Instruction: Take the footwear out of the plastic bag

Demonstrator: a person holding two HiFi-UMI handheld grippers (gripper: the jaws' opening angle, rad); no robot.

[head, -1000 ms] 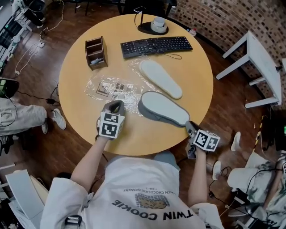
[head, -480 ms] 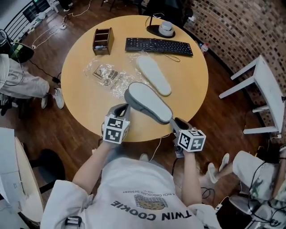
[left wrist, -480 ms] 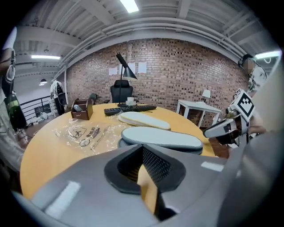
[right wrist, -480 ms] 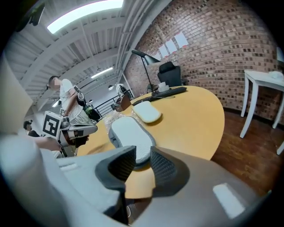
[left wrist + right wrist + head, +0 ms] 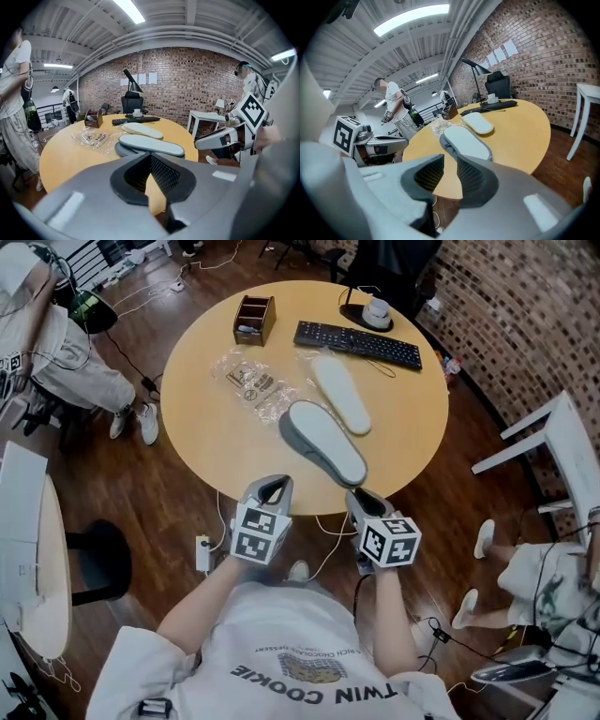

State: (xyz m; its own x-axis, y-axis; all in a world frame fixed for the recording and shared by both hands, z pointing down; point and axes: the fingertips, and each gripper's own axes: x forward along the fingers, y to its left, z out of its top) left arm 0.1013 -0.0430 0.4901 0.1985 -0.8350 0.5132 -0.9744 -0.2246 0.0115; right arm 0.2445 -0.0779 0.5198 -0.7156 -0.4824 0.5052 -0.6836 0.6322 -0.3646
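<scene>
A grey slipper [image 5: 323, 442] lies sole-up on the round wooden table [image 5: 216, 442], close to the near edge. A second, paler slipper [image 5: 340, 395] lies sole-up behind it. The crumpled clear plastic bag [image 5: 253, 381] sits flat to their left. My right gripper [image 5: 361, 501] hovers just off the table's edge by the grey slipper's [image 5: 466, 140] near end. Its jaws have just been opening and stand open, with nothing between them. My left gripper [image 5: 272, 488] hangs beside it, clear of the table, shut and empty [image 5: 150, 157].
A black keyboard [image 5: 356, 343], a wooden desk organiser [image 5: 255, 320] and a lamp base [image 5: 375, 310] stand at the table's far side. A white side table [image 5: 562, 442] is at the right. A person [image 5: 56, 343] stands at the left, and cables lie on the floor.
The right gripper's tips were at the grey slipper's end; now they are clear of it and it lies on the table. Both grippers have drawn back past the table's edge.
</scene>
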